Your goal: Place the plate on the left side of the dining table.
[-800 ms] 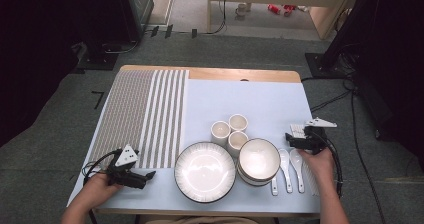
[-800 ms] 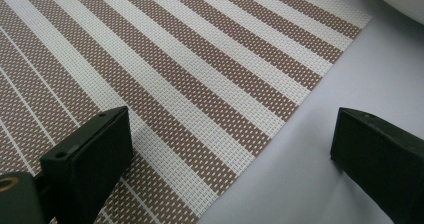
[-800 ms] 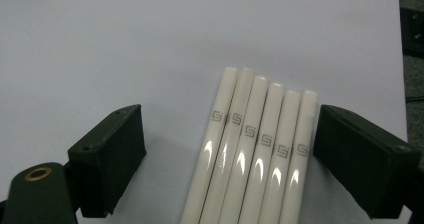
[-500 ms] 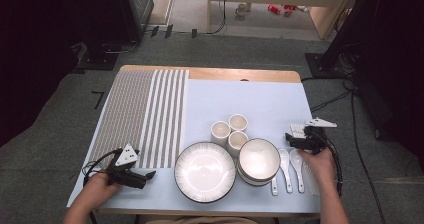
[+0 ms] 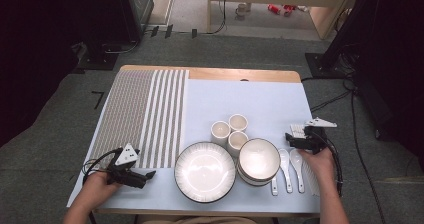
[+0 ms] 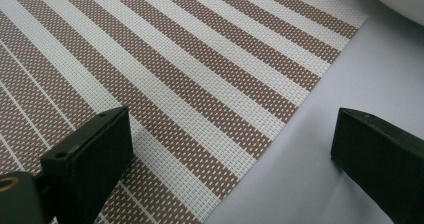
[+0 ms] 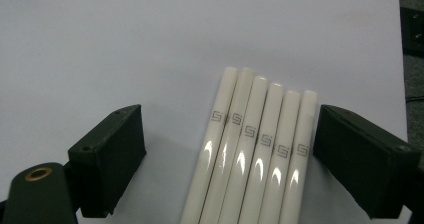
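The right tongs (image 7: 227, 156) hang spread over six white chopsticks (image 7: 255, 149) lying side by side on the tabletop (image 7: 125, 44), shafts running along the tongs' reach; the left tongs (image 6: 225, 159), also spread, sit well apart.

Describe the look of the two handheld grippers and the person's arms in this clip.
Both grippers are black. The left gripper carries a grey three-cornered plate on top and trails a looping black cable. The right gripper has a similar plate and a black cable running back along the forearm. Up close, the jaws are blocky matte black pads with small screw holes, and a brass-coloured ring sits at the base. Forearms are bare, no sleeves visible.
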Action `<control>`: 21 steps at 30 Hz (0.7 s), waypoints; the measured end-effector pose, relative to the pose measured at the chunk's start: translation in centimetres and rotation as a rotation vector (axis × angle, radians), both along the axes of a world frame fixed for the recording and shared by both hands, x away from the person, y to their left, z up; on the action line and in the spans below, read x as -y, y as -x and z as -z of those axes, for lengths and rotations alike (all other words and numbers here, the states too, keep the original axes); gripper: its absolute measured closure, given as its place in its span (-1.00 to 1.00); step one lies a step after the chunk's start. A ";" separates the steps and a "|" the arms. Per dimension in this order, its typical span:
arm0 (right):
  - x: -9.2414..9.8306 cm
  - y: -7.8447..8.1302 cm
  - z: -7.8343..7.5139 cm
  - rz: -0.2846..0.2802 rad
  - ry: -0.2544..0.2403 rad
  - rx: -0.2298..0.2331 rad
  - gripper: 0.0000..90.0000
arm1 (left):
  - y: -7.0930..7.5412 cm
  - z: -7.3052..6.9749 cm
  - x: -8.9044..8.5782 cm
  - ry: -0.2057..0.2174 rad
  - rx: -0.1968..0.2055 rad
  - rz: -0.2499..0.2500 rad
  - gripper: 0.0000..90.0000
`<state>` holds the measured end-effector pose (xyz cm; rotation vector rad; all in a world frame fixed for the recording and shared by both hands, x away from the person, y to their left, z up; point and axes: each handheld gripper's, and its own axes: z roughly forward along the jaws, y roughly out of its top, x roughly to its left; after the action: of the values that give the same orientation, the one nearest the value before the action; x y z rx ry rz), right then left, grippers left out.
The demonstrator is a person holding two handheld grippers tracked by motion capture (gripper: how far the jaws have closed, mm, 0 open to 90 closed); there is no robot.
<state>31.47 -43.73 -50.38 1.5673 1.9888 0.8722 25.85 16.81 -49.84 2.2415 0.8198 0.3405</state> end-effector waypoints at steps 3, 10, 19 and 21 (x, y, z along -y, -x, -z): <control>0.0 0.0 0.0 0.000 0.000 0.000 -0.72 | 0.0 0.0 0.1 -0.004 0.002 0.001 -0.92; 0.0 0.0 0.0 0.001 0.001 0.001 -0.72 | -0.1 0.0 0.1 -0.008 0.000 0.012 -0.92; 0.0 0.0 0.0 0.002 0.000 0.000 -0.70 | -0.5 -0.4 0.2 -0.024 -0.030 0.013 -0.92; -0.1 0.0 -0.1 0.007 0.002 -0.007 -0.68 | -0.7 -0.7 0.1 -0.037 -0.029 -0.011 -0.75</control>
<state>31.44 -43.67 -50.26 1.5773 1.9876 0.8633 26.56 16.67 -49.12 2.2817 0.8470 0.3316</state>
